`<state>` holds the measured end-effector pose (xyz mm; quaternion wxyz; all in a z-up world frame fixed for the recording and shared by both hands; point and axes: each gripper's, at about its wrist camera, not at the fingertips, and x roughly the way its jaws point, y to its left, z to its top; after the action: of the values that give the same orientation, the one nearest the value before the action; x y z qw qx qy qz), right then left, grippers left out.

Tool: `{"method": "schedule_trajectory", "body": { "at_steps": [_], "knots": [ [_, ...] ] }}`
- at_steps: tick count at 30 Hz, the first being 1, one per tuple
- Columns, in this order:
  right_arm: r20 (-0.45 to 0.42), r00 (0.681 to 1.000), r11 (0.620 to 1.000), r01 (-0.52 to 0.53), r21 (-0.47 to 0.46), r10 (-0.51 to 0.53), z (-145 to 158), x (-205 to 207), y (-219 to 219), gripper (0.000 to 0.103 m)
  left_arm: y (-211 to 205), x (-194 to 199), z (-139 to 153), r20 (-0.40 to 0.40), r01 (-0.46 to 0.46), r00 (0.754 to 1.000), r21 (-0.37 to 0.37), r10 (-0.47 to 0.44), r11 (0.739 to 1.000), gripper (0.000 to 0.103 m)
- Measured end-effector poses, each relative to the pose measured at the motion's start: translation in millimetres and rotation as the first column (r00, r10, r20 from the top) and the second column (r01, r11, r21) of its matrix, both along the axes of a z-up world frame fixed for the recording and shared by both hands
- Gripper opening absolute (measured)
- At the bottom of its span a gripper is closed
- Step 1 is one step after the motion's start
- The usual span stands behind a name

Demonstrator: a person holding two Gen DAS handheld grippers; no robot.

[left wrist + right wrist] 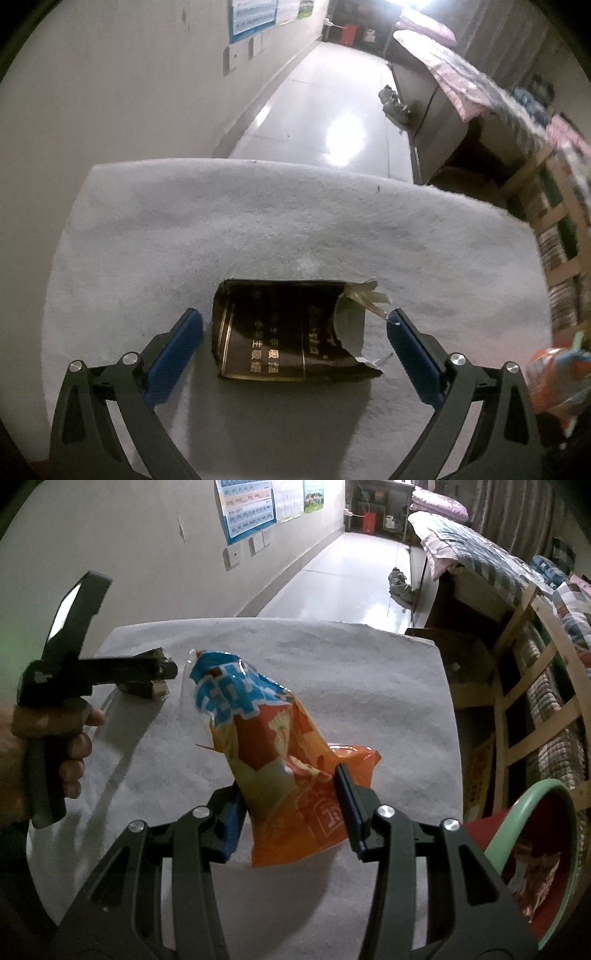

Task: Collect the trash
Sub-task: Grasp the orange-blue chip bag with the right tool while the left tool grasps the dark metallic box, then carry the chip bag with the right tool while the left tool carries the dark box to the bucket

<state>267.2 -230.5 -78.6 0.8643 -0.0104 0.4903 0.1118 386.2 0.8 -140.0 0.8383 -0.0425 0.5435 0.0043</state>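
A torn dark brown wrapper (284,332) with gold print lies flat on the white fluffy mat (258,221). My left gripper (295,328) is open and straddles it, one blue pad on each side, not touching it. My right gripper (291,808) is shut on an orange and blue snack bag (269,746) and holds it up above the mat. The same bag shows at the right edge of the left wrist view (554,373). The left gripper (155,672) shows in the right wrist view, over the dark wrapper (142,690).
A red basin with a green rim (532,849) sits at the right, with a wrapper inside. A wooden bed frame (524,716) with bedding runs along the right. A wall is on the left. Shoes (400,585) lie on the tiled floor beyond the mat.
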Motion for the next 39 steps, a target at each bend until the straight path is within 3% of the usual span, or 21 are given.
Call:
{"method": "schedule_trajectory", "body": {
  "at_steps": [5, 16, 29, 39],
  "knots": [
    [0.004, 1.000, 1.000, -0.006, 0.004, 0.006, 2, -1, 1, 0.044, -8, -4, 0, 0.005, 0.012, 1.000, 0.079, -0.013, 0.997, 0.086],
    [0.022, 1.000, 1.000, -0.004, 0.005, 0.004, 18, -19, 1, 0.044, -3, -38, 26, 0.038, 0.058, 0.997, 0.077, -0.061, 0.995, 0.078],
    [0.076, 0.997, 1.000, -0.003, 0.019, 0.002, 56, -60, 1, 0.044, -8, -100, 88, 0.121, 0.090, 0.988, 0.063, -0.097, 0.994, 0.078],
    [0.122, 0.992, 0.997, 0.037, 0.066, -0.044, 88, -95, -26, 0.044, -44, -154, 138, 0.190, 0.168, 0.966, 0.050, -0.174, 0.985, 0.078]
  ]
}}
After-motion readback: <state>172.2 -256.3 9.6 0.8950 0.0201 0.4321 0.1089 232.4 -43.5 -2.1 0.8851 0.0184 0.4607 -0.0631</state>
